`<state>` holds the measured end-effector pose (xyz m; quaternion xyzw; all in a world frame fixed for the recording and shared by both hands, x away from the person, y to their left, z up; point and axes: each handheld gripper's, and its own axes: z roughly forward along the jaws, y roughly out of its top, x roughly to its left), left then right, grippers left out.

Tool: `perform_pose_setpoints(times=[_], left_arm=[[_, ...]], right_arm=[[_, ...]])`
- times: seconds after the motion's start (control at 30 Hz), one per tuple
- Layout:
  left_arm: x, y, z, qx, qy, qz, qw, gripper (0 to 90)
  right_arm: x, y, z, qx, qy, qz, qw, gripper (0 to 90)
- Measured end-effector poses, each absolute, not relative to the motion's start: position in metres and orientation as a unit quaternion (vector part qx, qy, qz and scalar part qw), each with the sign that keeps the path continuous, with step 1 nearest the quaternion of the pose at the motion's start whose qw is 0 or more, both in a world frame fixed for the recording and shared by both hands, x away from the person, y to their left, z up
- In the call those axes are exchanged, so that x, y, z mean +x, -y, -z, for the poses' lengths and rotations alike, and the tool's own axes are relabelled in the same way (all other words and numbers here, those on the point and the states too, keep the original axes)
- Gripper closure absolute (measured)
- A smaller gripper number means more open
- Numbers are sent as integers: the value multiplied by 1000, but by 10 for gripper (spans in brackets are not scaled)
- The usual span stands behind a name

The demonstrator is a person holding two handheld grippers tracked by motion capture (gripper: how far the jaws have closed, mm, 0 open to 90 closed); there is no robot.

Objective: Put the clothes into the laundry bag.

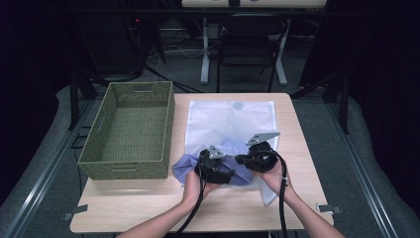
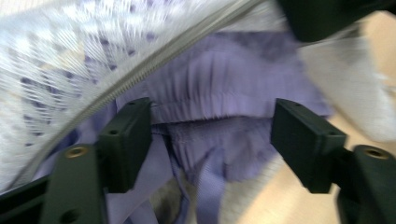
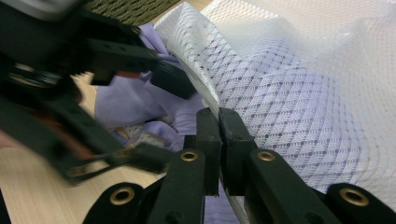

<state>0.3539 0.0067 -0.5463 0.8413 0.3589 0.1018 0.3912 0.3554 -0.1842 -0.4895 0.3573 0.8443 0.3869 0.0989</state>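
So, right around the lower middle of the high view both tools sit close together on a pale wooden counter [image 1: 148,198] with a smooth, light grain. The right tool [image 3: 219,140] is pinched tight on the edge of a white mesh laundry bag [image 3: 299,107], a thin netted fabric with a diamond weave you can see straight through. Its flat black pads are squeezed on the hem next to the zipper. The left tool [image 2: 210,135] has its blocky black pads standing apart, not pressing on anything, with a soft lavender garment [image 2: 224,84] between them. That cloth is creased and gathered, with a stitched seam across it. It lies partly inside the bag's mouth and partly spilling out toward the lower left on the counter, and its colour shows through the netting. The bag's grey zipper [image 2: 154,65] runs diagonally across the upper left of the left gripper view. Off to the left in the high view sits a rectangular woven basket [image 1: 130,130], olive green, with slot handles.
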Motion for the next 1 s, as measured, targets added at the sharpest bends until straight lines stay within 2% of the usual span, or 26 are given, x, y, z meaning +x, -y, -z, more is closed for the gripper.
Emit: perform_pose_setpoints(times=[0.23,0.37,0.47,0.8,1.0], left_arm=[[361,-7,554,838,-355,-122,395,531],[365,-6,557,842,-347,-117,396,725],[365,-4,558,844,-338,-120,398,821],[368,-9,535,813,-345,-168,437,854],[374,-8,544,818,-359,-166,417,843]], right_arm=[[356,181,492,355,-848,-382,94,876],[357,180,494,356,-849,-380,92,876],[356,180,493,356,-848,-381,92,876],[354,188,479,363,-831,-410,95,876],[355,191,484,368,-833,-402,91,876]])
